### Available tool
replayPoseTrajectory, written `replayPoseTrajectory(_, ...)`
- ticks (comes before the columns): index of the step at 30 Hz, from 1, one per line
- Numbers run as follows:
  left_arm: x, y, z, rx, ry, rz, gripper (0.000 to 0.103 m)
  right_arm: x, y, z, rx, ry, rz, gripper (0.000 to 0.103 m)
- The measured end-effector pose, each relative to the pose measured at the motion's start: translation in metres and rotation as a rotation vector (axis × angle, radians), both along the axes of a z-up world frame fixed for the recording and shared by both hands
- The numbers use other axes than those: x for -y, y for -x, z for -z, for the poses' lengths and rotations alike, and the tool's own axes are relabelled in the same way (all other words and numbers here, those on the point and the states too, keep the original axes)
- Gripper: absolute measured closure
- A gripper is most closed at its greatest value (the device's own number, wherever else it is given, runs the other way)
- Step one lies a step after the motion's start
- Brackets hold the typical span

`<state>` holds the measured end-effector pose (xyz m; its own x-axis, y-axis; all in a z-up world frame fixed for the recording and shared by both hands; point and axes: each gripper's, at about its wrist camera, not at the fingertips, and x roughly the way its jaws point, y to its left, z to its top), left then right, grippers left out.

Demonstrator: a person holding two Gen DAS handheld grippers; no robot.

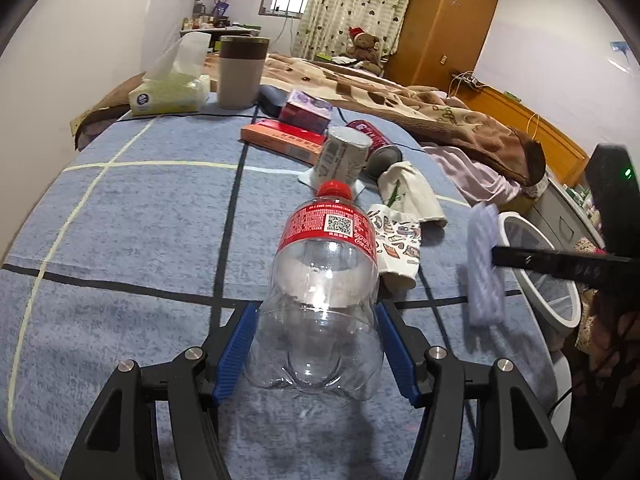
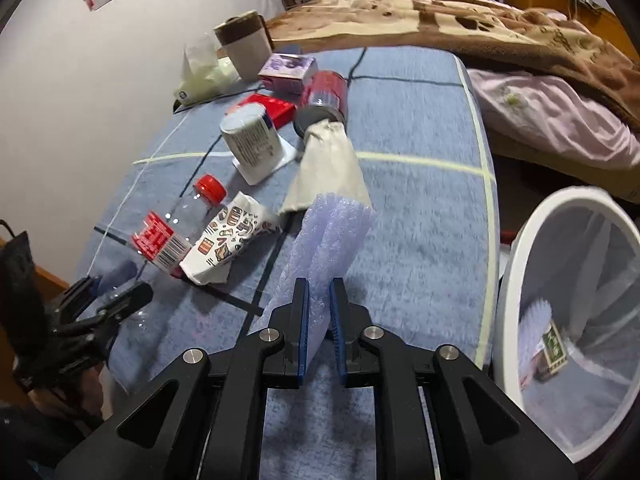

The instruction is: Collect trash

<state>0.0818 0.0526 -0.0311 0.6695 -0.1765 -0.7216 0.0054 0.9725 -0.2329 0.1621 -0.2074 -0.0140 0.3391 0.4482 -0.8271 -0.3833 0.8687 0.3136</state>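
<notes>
A clear plastic cola bottle [image 1: 324, 288] with a red cap and red label lies on the blue checked cloth [image 1: 120, 240], base toward me. My left gripper [image 1: 318, 312] is shut on it, its blue pads against both sides of the base. In the right wrist view the same bottle [image 2: 168, 236] lies at the left. My right gripper [image 2: 318, 284] is shut on a lavender foam sheet [image 2: 332, 236], which stands up from the pads. That foam sheet [image 1: 484, 264] shows blurred at the right of the left wrist view, beside the white bin [image 1: 560, 316].
Beyond the bottle lie a crushed patterned paper cup [image 1: 396, 244], a white paper wrapper [image 1: 408, 192], a red can [image 1: 376, 140], a white tub [image 1: 344, 156] and an orange box [image 1: 280, 138]. The bin [image 2: 532, 240], right of the table edge, holds foam and a green box. A bed lies behind.
</notes>
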Motion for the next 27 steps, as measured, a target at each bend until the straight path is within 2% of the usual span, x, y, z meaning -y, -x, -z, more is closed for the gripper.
replayPoseTrajectory(2, 0.001, -0.001, -0.004, 0.003, 0.001, 0.003, 0.041, 0.002, 0.000, 0.000, 0.006, -0.033, 0.022, 0.071)
replayPoseTrajectory(3, 0.001, -0.002, -0.006, 0.006, -0.003, 0.002, 0.040, 0.003, 0.003, -0.001, 0.014, -0.039, 0.030, 0.055)
replayPoseTrajectory(4, 0.001, -0.003, -0.008, 0.010, -0.011, 0.001, 0.040, 0.003, 0.005, -0.002, 0.021, -0.043, 0.036, 0.047)
replayPoseTrajectory(8, 0.005, -0.014, -0.011, 0.008, -0.044, 0.013, 0.037, 0.008, 0.012, 0.001, 0.018, -0.076, 0.082, 0.047)
replayPoseTrajectory(13, 0.006, -0.021, -0.003, -0.022, -0.067, 0.010, 0.037, 0.001, 0.015, 0.003, 0.010, -0.130, 0.083, 0.048)
replayPoseTrajectory(15, 0.005, -0.021, 0.000, -0.028, -0.076, -0.002, 0.042, -0.003, 0.015, 0.005, -0.004, -0.152, 0.074, 0.048)
replayPoseTrajectory(18, 0.002, -0.018, 0.001, -0.028, -0.074, -0.013, 0.042, -0.011, 0.013, 0.007, -0.027, -0.176, 0.054, 0.048)
replayPoseTrajectory(19, 0.001, -0.017, 0.001, -0.028, -0.074, -0.020, 0.042, -0.015, 0.012, 0.008, -0.026, -0.171, 0.045, 0.051)
replayPoseTrajectory(20, 0.000, -0.017, 0.001, -0.028, -0.075, -0.027, 0.042, -0.020, 0.013, 0.007, -0.022, -0.162, 0.035, 0.057)
replayPoseTrajectory(21, -0.002, -0.016, 0.001, -0.028, -0.075, -0.036, 0.042, -0.024, 0.013, 0.007, -0.017, -0.147, 0.021, 0.072)
replayPoseTrajectory(22, -0.004, -0.015, 0.001, -0.028, -0.072, -0.044, 0.043, -0.028, 0.014, 0.006, -0.009, -0.121, 0.009, 0.078)
replayPoseTrajectory(27, -0.007, -0.011, 0.000, -0.030, -0.069, -0.063, 0.043, -0.043, 0.031, -0.008, 0.118, 0.143, -0.064, 0.078)
